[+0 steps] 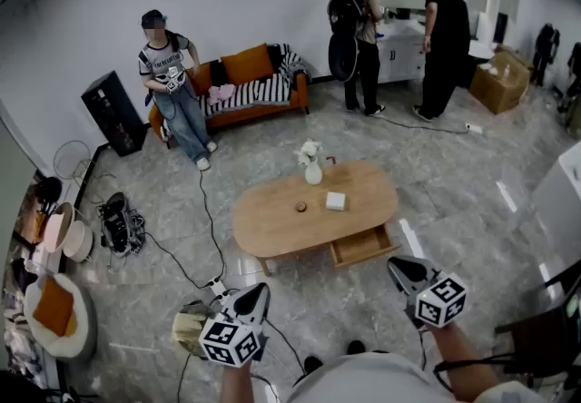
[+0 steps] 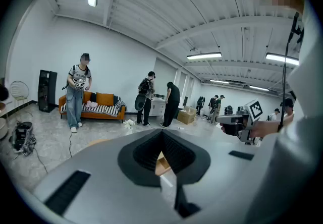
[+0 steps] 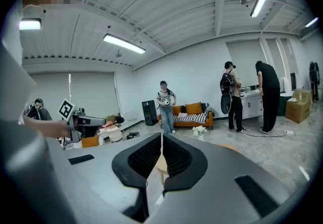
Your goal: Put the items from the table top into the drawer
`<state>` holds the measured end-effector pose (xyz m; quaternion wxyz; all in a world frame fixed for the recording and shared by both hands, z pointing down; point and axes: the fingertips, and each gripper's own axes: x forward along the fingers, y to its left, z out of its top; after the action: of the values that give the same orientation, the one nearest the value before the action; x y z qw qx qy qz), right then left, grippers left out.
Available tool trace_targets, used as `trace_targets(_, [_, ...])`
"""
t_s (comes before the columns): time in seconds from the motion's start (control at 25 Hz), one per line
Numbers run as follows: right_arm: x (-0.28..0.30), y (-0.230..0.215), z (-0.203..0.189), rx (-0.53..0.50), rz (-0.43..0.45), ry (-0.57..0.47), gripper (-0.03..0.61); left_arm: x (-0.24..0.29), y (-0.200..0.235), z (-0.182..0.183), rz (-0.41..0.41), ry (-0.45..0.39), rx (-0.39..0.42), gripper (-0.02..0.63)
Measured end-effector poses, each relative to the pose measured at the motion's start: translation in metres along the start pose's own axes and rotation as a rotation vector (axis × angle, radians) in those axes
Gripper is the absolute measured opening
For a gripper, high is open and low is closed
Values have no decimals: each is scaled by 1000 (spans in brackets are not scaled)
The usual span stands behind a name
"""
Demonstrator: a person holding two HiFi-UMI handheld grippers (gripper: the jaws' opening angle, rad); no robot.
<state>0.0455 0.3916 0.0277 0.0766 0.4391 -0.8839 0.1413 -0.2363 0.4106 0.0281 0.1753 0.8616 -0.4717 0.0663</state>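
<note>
An oval wooden table (image 1: 272, 229) stands in the middle of the room in the head view. On it are a white vase of flowers (image 1: 312, 165), a small round brown thing (image 1: 300, 207) and a white box (image 1: 336, 201). Its drawer (image 1: 361, 245) is pulled open at the near right side. My left gripper (image 1: 257, 294) and right gripper (image 1: 399, 267) hover near the bottom edge, well short of the table. Both are shut with nothing between the jaws, as the left gripper view (image 2: 161, 140) and the right gripper view (image 3: 161, 145) show. The flowers (image 3: 200, 130) appear past the right jaws.
An orange sofa (image 1: 245, 83) stands at the far wall, with a person (image 1: 172, 88) in front of it. Two people (image 1: 399, 29) stand at a white cabinet. Cables (image 1: 204, 229) and a bag (image 1: 120, 221) lie left of the table. A black speaker (image 1: 113, 113) stands at the far left.
</note>
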Motion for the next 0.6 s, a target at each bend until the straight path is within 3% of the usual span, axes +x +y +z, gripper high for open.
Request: trace_targets(0.6, [2, -6, -2, -1, 25, 4, 41, 10, -5, -4, 7, 12, -3, 0])
